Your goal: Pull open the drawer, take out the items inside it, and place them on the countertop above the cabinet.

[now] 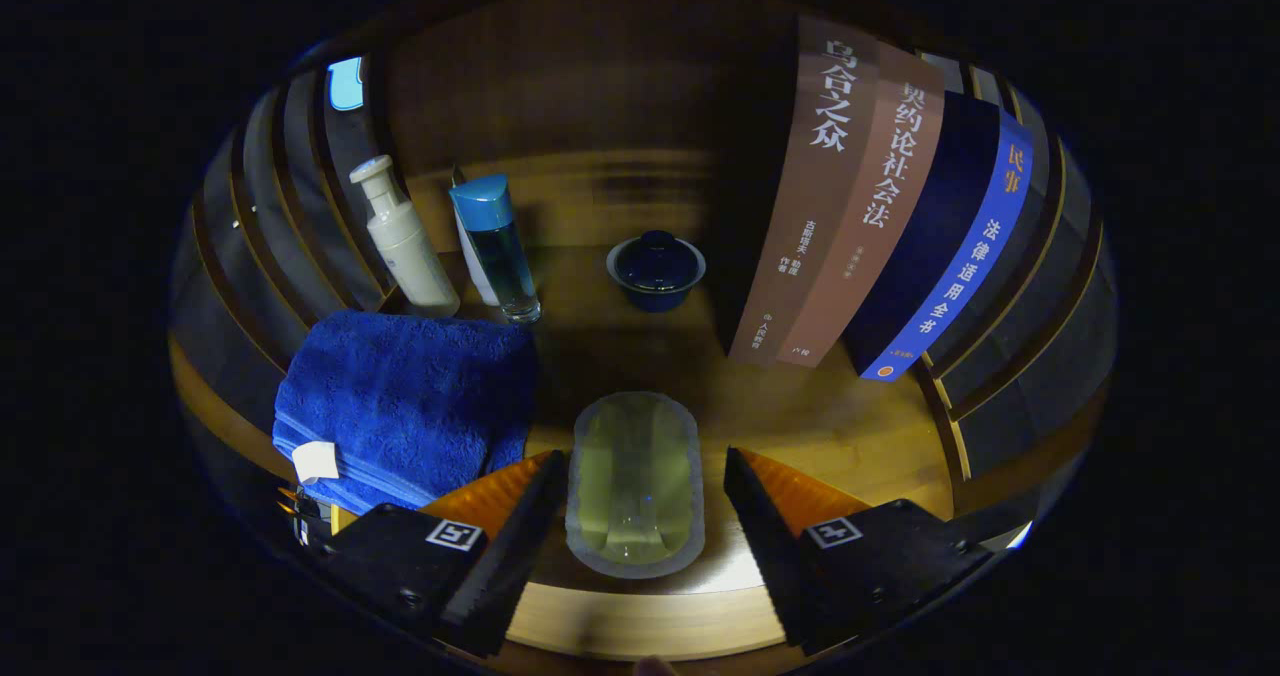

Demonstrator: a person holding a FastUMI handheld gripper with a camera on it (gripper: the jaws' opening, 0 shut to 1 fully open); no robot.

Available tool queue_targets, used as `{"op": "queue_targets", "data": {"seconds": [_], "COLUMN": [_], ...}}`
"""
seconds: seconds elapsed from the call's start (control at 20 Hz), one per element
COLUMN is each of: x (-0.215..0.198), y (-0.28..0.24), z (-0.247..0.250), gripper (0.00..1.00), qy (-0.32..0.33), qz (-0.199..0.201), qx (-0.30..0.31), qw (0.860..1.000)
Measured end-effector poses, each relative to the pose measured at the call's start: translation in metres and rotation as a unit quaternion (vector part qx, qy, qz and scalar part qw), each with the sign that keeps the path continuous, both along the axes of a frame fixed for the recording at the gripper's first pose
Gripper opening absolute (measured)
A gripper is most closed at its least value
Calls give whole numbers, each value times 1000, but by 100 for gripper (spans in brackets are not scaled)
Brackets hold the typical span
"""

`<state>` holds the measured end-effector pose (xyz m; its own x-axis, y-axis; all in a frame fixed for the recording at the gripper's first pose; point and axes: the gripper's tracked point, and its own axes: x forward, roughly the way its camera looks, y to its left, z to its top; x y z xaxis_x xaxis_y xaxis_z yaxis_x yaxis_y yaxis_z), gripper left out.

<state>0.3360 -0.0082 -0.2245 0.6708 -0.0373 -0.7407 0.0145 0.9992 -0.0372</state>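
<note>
Here, a pale translucent oval bar with a frosted rim (634,484) lies flat on the wooden bench (860,426), lengthwise between the two fingers of the gripper (636,476). The jaws stand open: there is a clear gap on each side of the bar and neither finger touches it, so nothing is held. From the bar, a folded blue terry towel with a small white tag (405,406) lies at about ten o'clock, just beside the left finger. Beyond the towel, at eleven o'clock, stand a cream pump bottle (403,241) and a clear bottle of blue liquid with a blue cap (497,246), close together. At twelve o'clock, farther along the bench, sits a small dark blue lidded bowl (655,270). At one to two o'clock, two brown books (838,206) and a blue book (945,246) stand upright, side by side.
</note>
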Motion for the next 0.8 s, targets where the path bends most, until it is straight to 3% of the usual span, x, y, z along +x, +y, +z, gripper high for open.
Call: {"op": "queue_targets", "data": {"seconds": [0.2, 0.4, 0.55, 0.8], "x": [-5, -25, -58, -136], "y": [4, 5, 7, 15], "z": [20, 63, 96, 131], "gripper": [99, 99, 99, 99], "qy": [-40, -142, -230, -357], "qz": [7, 11, 8, 5], "qx": [4, -5, -10, -1], "qw": [999, 990, 973, 934]}}
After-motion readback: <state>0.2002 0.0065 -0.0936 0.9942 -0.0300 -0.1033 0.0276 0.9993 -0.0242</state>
